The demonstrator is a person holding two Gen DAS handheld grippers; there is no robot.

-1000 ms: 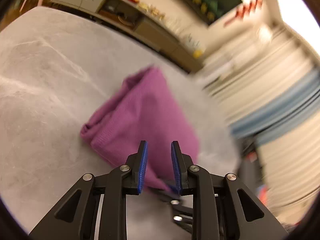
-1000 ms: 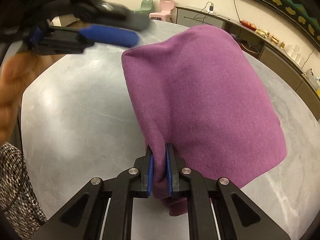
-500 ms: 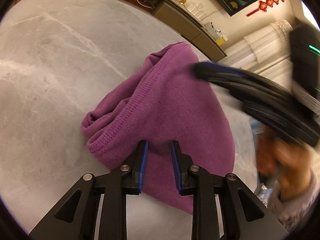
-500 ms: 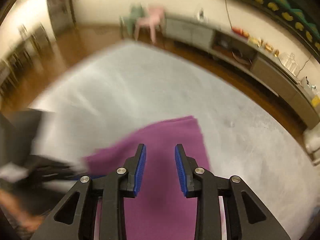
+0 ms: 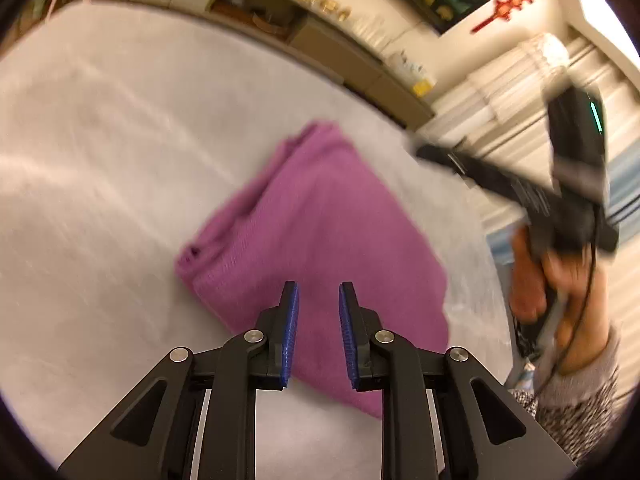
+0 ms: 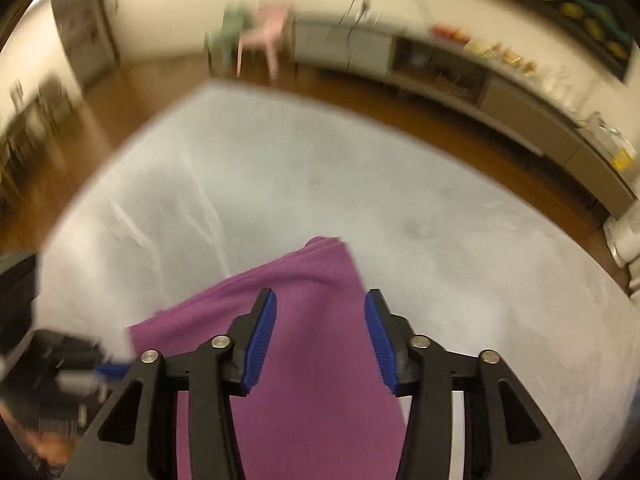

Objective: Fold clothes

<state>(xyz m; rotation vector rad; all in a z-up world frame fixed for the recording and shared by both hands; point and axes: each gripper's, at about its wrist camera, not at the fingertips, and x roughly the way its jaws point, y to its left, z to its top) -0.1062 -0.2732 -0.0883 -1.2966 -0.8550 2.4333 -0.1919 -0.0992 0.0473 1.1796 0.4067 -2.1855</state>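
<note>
1. A purple cloth (image 5: 320, 240) is lying folded on the grey table (image 5: 100, 160), flat, in a rough four-sided shape with stacked layers showing along its left edge.
2. In the left wrist view the cloth is sitting near the middle of the table, one corner pointing to the far side and its near edge passing under the claw tips.
3. The left claw (image 5: 318, 320) is hanging over the near part of the cloth, jaws parted by a moderate gap, blue pads (image 5: 290, 332) facing each other with nothing between them; it is holding nothing.
4. The right claw (image 6: 320, 332) is standing wide open above the cloth (image 6: 320, 360), gripping nothing. The purple fabric is filling the space seen between its fingers, but whether the tips are touching it cannot be told.
5. In the left wrist view the right claw body (image 5: 560, 192) is showing at the far right, blurred, raised above the table, with the person's hand (image 5: 560, 280) wrapped round its handle.
6. In the right wrist view the left claw is appearing as a dark blur (image 6: 60, 360) at the near left edge.
7. Beyond the table a low cabinet (image 6: 500, 92) is running along the wall, and a pink chair (image 6: 264, 36) and a green chair (image 6: 230, 32) are standing on the wooden floor (image 6: 120, 112). Both views are motion-blurred.
</note>
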